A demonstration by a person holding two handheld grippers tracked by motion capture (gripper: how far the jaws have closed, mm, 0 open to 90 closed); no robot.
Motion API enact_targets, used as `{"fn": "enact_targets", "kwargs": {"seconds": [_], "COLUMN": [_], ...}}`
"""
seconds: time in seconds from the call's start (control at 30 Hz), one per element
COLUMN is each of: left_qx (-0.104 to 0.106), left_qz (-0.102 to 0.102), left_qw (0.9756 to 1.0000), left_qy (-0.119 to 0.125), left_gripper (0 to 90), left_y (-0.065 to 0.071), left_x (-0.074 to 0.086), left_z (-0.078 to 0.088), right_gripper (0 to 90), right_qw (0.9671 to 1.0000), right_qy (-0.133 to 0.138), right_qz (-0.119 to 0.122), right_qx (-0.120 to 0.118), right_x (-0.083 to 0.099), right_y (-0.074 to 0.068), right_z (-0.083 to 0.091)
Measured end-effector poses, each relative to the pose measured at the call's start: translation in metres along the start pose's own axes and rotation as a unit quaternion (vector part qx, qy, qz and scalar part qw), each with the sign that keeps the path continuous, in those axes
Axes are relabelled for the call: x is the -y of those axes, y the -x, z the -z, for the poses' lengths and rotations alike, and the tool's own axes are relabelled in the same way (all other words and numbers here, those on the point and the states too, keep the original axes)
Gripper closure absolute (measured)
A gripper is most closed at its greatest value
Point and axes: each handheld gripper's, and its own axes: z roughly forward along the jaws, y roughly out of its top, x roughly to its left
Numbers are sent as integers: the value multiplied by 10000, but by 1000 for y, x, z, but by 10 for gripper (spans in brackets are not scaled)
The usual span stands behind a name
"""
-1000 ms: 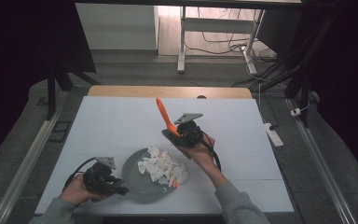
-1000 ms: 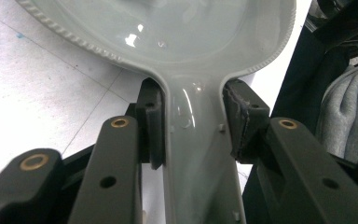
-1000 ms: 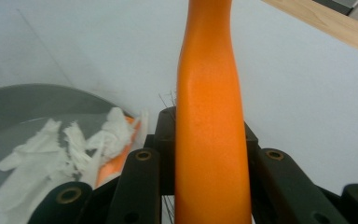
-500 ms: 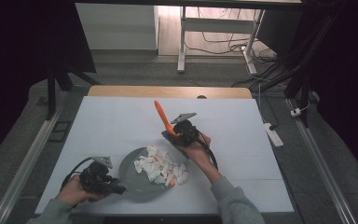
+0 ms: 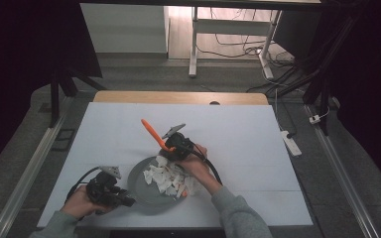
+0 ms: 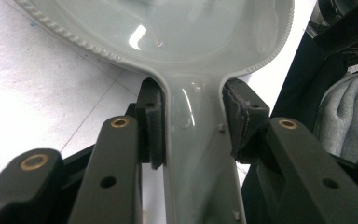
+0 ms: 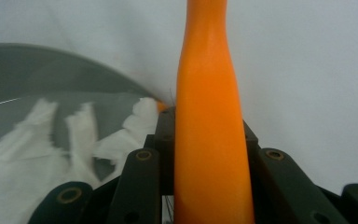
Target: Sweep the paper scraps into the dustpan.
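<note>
Nearest the person, at the front left of the white table (image 5: 258,148), the left gripper (image 5: 124,201) is held low over the surface, close to the table's near edge, with a narrow strip of bare white between it and that edge. Its jaws are clamped on the flat handle tab of a grey plate (image 5: 141,196); in the left gripper view the tab (image 6: 198,154) is pinched from both sides by the black pads (image 6: 151,126), and the beaded rim of the plate (image 6: 74,37) is seen running off ahead of them. The plate rests on the table just right of that gripper, and torn white paper scraps (image 5: 166,176) are heaped on its far right part, with a small orange bit among them. At the plate's far rim the right gripper (image 5: 171,148) is held, its jaws closed on the lower end of an orange tool handle (image 5: 151,131), which slants up and away to the left above the table. In the right gripper view the orange handle (image 7: 209,140) is seen gripped between the two black fingers (image 7: 135,177), rising straight through the middle, with the scraps (image 7: 74,135) and the grey plate (image 7: 23,65) lying to its left, very near the fingertips. Beyond both grippers the white surface lies open to the wooden strip (image 5: 178,97) at the far edge, and wide bare room is left to the right; grey floor and metal rails run along both sides.
</note>
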Motion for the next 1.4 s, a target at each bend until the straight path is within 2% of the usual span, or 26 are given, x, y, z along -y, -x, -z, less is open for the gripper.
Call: {"fn": "enact_targets", "kwargs": {"seconds": [0.1, 0.2, 0.23, 0.27, 0.3, 0.4, 0.6, 0.67, 0.77, 0.87, 0.93, 1.0, 1.1, 1.3, 1.4], "left_qx": [4, 11, 14, 6, 5, 1, 6, 8, 11, 16, 6, 8, 2, 8, 13], "left_qz": [1, 4, 5, 2, 3, 8, -12, -24, -28, 0, 43, 64, 128, 160, 171], "left_qw": [10000, 10000, 10000, 10000, 10000, 10000, 10000, 10000, 10000, 10000, 10000, 10000, 9999, 9999, 9999], "left_qy": [-7, -21, -16, -9, -8, -9, -8, -9, -20, -20, -19, -13, 1, -11, -7], "left_gripper": [617, 617, 617, 617, 617, 618, 617, 617, 617, 618, 618, 618, 618, 618, 618], "left_y": [0, 0, 0, 0, 0, 0, 1, 1, 1, 1, 2, 3, 4, 3, 3], "left_x": [0, 0, 0, 0, 0, 0, 0, 0, 0, 0, 0, 2, 5, 5, 4], "left_z": [0, 0, -1, -1, -1, -1, -1, -1, -2, -2, -1, 0, 1, 2, 1], "right_gripper": [716, 715, 716, 716, 715, 716, 716, 715, 715, 715, 715, 715, 715, 716, 716], "right_qw": [9996, 9985, 9974, 9970, 9965, 9959, 9941, 9937, 9937, 9951, 9957, 9960, 9971, 9990, 9994], "right_qy": [68, 121, 211, 261, 395, 760, 1063, 1101, 1095, 912, 776, 699, 529, 158, -32], "right_qz": [45, 196, 314, 322, 384, 248, -168, -209, -228, -246, -271, -364, -352, -210, -170], "right_qx": [-270, -504, -609, -652, -629, -427, -122, -90, 78, 280, 434, 420, 429, 356, 293], "right_x": [0, -1, -3, -4, -5, -6, 10, 16, 27, 35, 37, 37, 32, 9, 1], "right_y": [-8, -19, -21, -23, -23, -16, 3, 5, 7, 11, 15, 20, 23, 18, 13], "right_z": [3, 9, 13, 17, 21, 39, 69, 76, 85, 89, 86, 78, 61, 22, 8]}}
